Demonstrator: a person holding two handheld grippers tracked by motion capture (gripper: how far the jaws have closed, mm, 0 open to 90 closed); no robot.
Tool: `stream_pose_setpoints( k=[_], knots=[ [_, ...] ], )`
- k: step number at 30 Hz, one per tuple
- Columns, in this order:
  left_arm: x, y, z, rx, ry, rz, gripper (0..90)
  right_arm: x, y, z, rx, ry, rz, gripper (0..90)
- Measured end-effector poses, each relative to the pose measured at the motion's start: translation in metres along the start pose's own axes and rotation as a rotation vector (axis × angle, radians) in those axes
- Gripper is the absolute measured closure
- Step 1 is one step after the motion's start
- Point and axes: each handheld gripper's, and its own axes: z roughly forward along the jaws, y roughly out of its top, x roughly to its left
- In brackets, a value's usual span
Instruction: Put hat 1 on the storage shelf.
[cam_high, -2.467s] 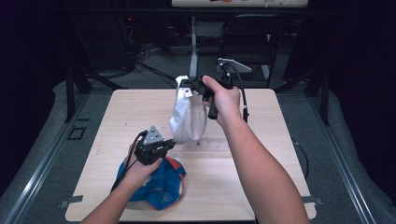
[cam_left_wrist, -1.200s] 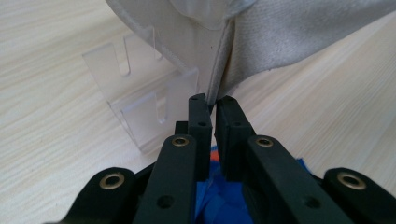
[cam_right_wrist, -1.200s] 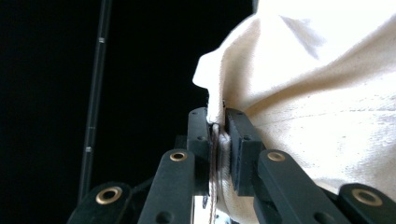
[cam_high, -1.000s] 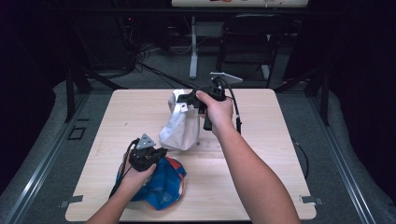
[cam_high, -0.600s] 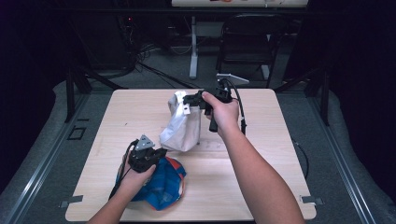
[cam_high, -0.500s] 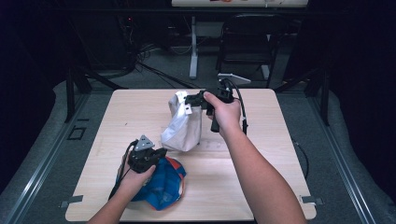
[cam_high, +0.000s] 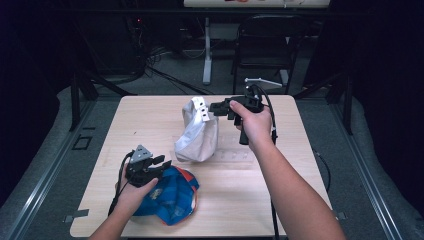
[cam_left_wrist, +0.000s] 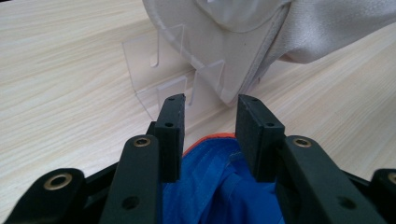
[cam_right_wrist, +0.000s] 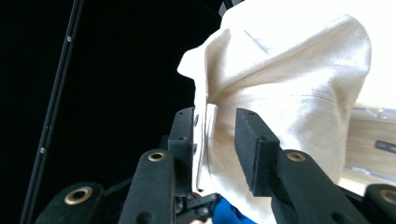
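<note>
On the wooden surface (cam_high: 280, 165) stand two caps. The white cap (cam_high: 197, 135) sits propped upright near the middle, leaning on a clear stand (cam_left_wrist: 161, 77) that is barely visible from above; the left gripper view shows its notched plastic plates under the cap's brim. The blue cap (cam_high: 172, 195) lies at the near left, half hidden by the person's left hand (cam_high: 131, 196).

The left gripper (cam_high: 159, 165) rests over the blue cap. Its jaws have just been opening and now stand apart; in the left gripper view, blue cloth with an orange edge (cam_left_wrist: 210, 137) lies low between them, but the pads do not press on it. How much of the cap lies under the gripper is hidden.

The right gripper (cam_high: 216, 106) is held level at the top of the white cap, close to its strap. Its jaws have also just been opening. In the right gripper view a fold of the white cloth (cam_right_wrist: 280, 79) runs up between them, close against the left pad and clear of the right one, so nothing is clamped. Whether the cloth touches that left pad is hard to tell. Beyond the cap that view is black, and a bit of blue shows at its bottom edge.
</note>
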Motion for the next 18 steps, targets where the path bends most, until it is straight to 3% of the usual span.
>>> stream_pose_setpoints(
  k=[4,8,14,18],
  knots=[
    [0.002,-0.002,-0.006,-0.002,0.004,-0.016,60.4,-0.001,-0.003,-0.008,-0.004,-0.041,-0.049,65.7],
    [0.003,-0.004,-0.013,-0.008,0.009,-0.02,58.3,-0.004,-0.007,-0.015,-0.011,-0.042,-0.064,64.8],
    [0.011,-0.01,-0.029,-0.03,0.031,-0.015,56.9,-0.014,-0.021,-0.03,-0.018,-0.063,-0.104,63.6],
    [0.02,-0.017,-0.041,-0.049,0.051,-0.037,56.8,-0.027,-0.035,-0.047,-0.051,-0.077,-0.127,63.4]
  ],
)
